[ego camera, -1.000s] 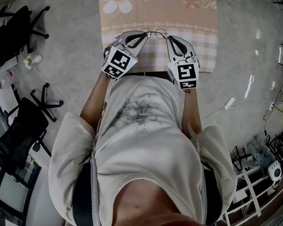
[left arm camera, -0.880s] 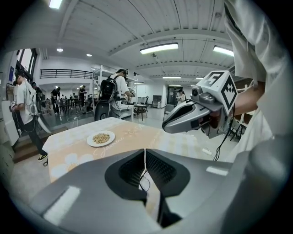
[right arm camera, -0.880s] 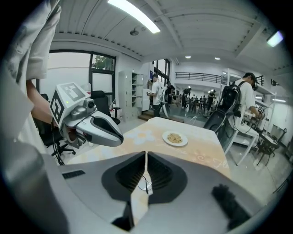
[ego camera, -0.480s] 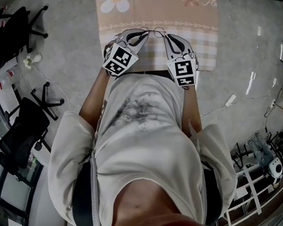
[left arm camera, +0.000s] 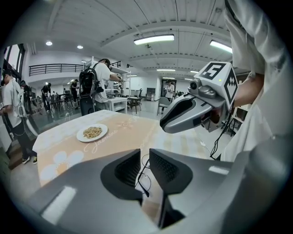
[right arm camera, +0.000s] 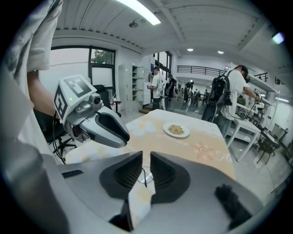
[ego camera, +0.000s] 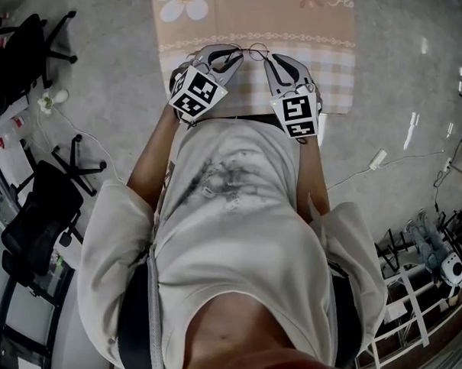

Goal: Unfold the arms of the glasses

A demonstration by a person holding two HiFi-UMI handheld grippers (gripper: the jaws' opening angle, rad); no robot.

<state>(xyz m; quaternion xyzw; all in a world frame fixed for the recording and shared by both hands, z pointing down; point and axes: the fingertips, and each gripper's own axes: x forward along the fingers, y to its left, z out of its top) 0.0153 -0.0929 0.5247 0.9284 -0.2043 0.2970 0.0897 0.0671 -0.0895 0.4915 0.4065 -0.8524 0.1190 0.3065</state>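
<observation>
- Thin wire round glasses point(ego camera: 256, 51), barely resolved on peach flowered tablecloth point(ego camera: 331, 77).
- Jaws of left gripper point(ego camera: 235, 58) and right gripper point(ego camera: 270, 62), just opened, straddle the arms, seemingly without contact.
- Cloth reads "Jasmine", remainder cropped.

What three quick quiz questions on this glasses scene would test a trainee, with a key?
1. Multiple choice: what stands between the jaws of the left gripper and of the right gripper? A a cable; B part of the glasses; C nothing.
2. True or false: the plate of food lies between the two grippers.
3. Fill in: the tablecloth carries a printed ____.
Key: 1 B; both pairs of jaws have just been opening and stand apart round the thin frame without pressing it. 2 False; the plate sits farther up the tablecloth, beyond both grippers. 3 flower.
</observation>
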